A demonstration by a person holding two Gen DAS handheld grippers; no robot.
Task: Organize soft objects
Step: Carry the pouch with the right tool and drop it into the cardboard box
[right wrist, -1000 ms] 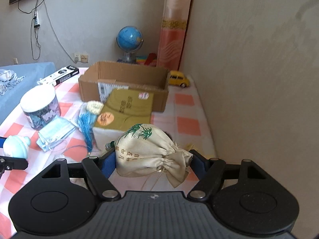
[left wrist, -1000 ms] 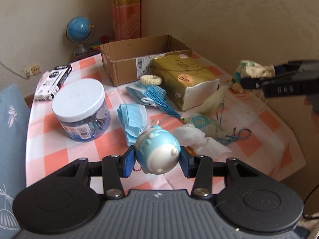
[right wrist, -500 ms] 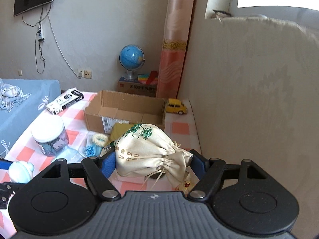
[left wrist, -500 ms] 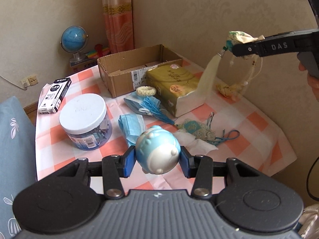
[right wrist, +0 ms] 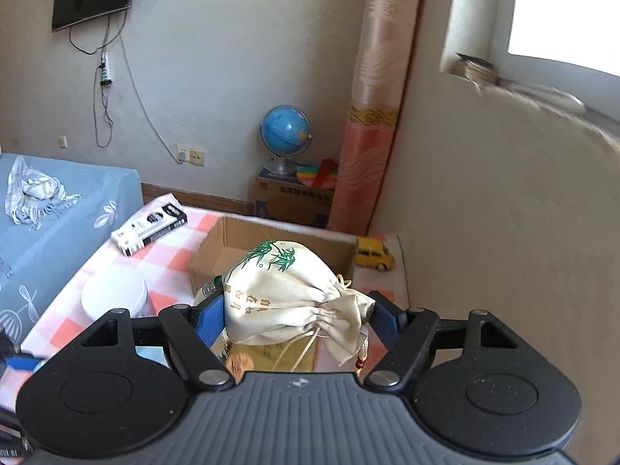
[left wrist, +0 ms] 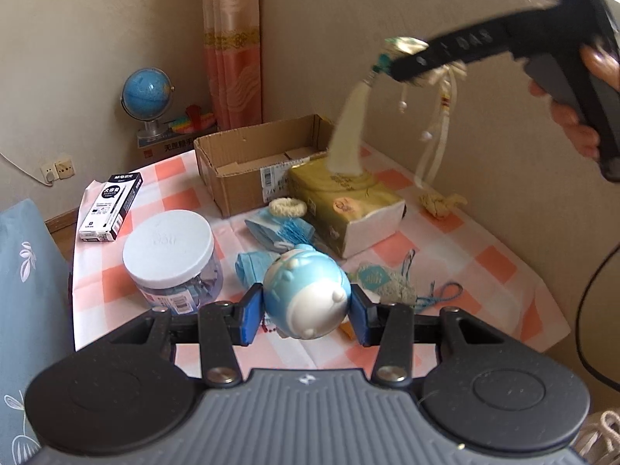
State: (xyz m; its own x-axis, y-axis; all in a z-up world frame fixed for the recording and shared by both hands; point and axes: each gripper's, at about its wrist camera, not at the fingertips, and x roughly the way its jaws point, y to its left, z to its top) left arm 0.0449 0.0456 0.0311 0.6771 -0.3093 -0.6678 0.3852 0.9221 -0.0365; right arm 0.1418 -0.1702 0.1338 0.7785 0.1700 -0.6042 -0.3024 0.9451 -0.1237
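My left gripper (left wrist: 306, 312) is shut on a round blue-and-white soft toy (left wrist: 306, 296), held above the near side of the checked table (left wrist: 488, 255). My right gripper (right wrist: 296, 316) is shut on a cream drawstring pouch (right wrist: 290, 290) printed with green bamboo, lifted high over the open cardboard box (right wrist: 232, 244). In the left wrist view that pouch (left wrist: 403, 48) hangs at the upper right with a pale tassel (left wrist: 347, 143) and cords dangling toward the yellow tissue pack (left wrist: 345, 201). A person's hand (left wrist: 581, 116) holds the right gripper.
On the table lie blue face masks (left wrist: 252, 267), a blue tassel (left wrist: 290, 228), a cream hair tie (left wrist: 286, 206), a green sachet (left wrist: 383, 279), a white-lidded jar (left wrist: 170, 255) and a black-and-white box (left wrist: 110, 205). A yellow toy car (right wrist: 374, 257) sits beside the cardboard box (left wrist: 248, 166). A wall stands at the right.
The right gripper has risen well above the table with the pouch, its tassel and cords now hanging free. The left gripper has lifted slightly with the toy.
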